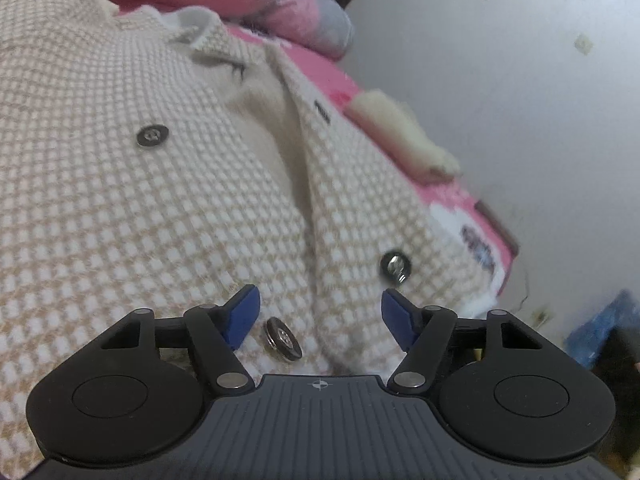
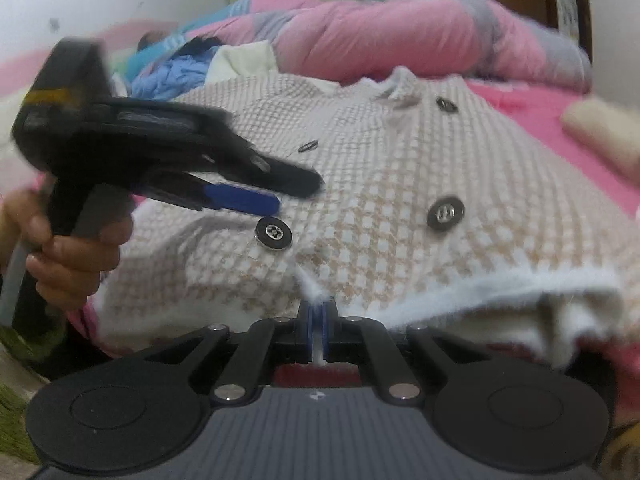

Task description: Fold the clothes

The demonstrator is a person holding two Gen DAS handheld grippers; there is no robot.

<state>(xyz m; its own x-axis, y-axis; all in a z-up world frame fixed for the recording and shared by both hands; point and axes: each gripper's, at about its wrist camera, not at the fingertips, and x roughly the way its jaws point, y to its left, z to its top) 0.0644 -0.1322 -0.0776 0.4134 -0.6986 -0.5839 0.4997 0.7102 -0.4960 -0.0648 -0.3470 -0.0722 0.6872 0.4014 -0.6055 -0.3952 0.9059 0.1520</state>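
Observation:
A beige and white checked cardigan [image 1: 160,200] with dark round buttons lies spread on the bed, front side up. My left gripper [image 1: 320,304] stands open just above its button placket, with one button [image 1: 283,338] below the gap and nothing pinched. The right wrist view shows the same cardigan [image 2: 400,200], and the left gripper [image 2: 296,194] hovers over its left half, held by a hand [image 2: 72,256]. My right gripper [image 2: 318,312] is shut on the cardigan's fuzzy white hem [image 2: 460,284] at the near edge.
A pink and grey quilt [image 2: 400,40] lies rolled at the back of the bed. Blue and cream clothes [image 2: 172,76] are piled at the back left. A cream item [image 1: 400,132] rests on the pink sheet [image 1: 332,76] beside the white wall [image 1: 520,80].

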